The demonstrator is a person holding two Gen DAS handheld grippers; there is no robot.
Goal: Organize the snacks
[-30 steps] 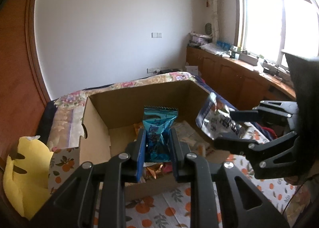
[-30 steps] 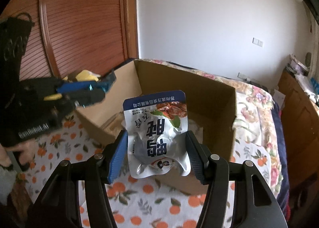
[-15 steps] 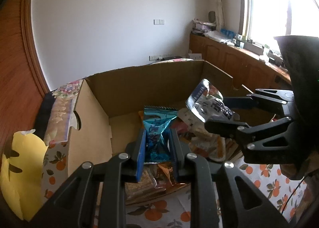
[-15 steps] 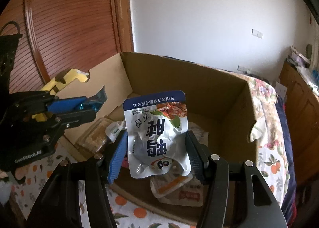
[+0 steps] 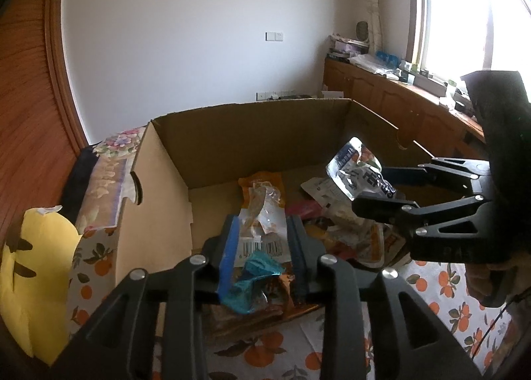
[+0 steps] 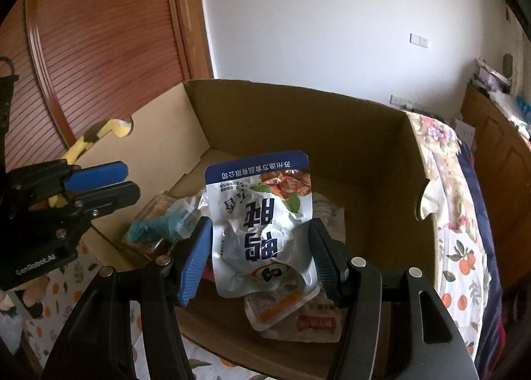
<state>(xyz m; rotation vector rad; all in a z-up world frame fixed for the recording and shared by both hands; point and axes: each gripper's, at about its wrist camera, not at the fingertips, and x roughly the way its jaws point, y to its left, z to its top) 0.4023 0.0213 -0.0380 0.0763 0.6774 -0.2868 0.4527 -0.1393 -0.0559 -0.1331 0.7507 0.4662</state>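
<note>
The right tongs (image 6: pixel 262 260) grip a white-and-blue pouch (image 6: pixel 262 217) (large Chinese characters, upside down) above the cardboard box (image 6: pixel 298 114). The left tongs (image 5: pixel 262 247), stamped "GenRobot.AI", have just been opening; the teal packet (image 5: pixel 255 277) lies loose between them at the box's near edge.

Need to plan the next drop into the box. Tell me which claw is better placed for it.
Right. The right claw holds the white pouch over the cardboard box. The left claw has just been opening; its teal packet lies in the box.
</note>
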